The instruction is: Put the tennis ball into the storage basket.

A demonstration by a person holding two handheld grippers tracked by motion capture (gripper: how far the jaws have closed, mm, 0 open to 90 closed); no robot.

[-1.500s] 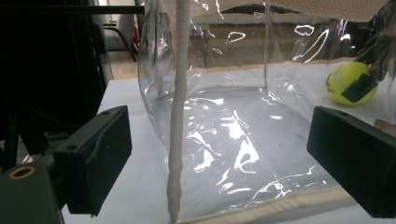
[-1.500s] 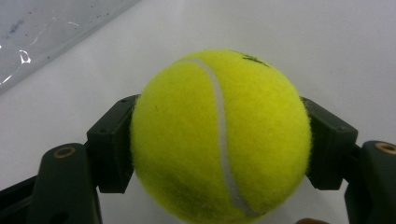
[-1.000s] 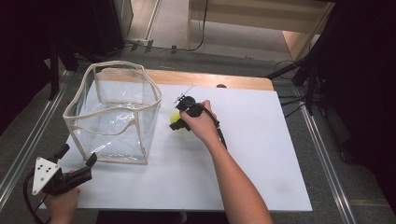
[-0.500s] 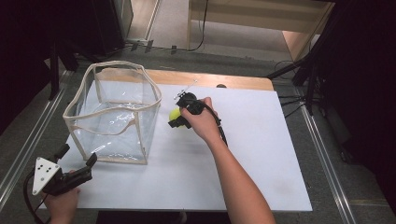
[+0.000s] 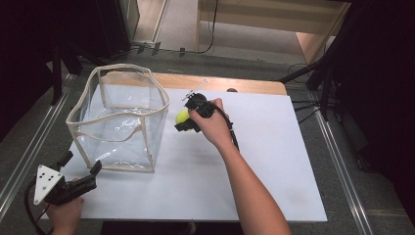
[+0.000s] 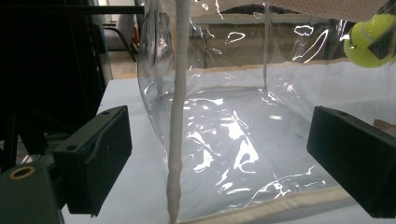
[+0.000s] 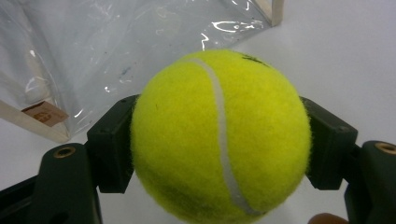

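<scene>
Two black jaws of the right gripper (image 7: 219,140) clench the fuzzy yellow-green tennis ball (image 7: 219,135) just beside the clear soft-sided plastic bin (image 5: 120,117) above the white desk (image 5: 274,161), and clipping that floppy cream rim could jolt the ball free.

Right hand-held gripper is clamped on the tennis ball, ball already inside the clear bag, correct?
Not inside. The right hand-held gripper is clamped on the tennis ball, but the high view shows the ball outside the clear bag, beside its right wall.
</scene>
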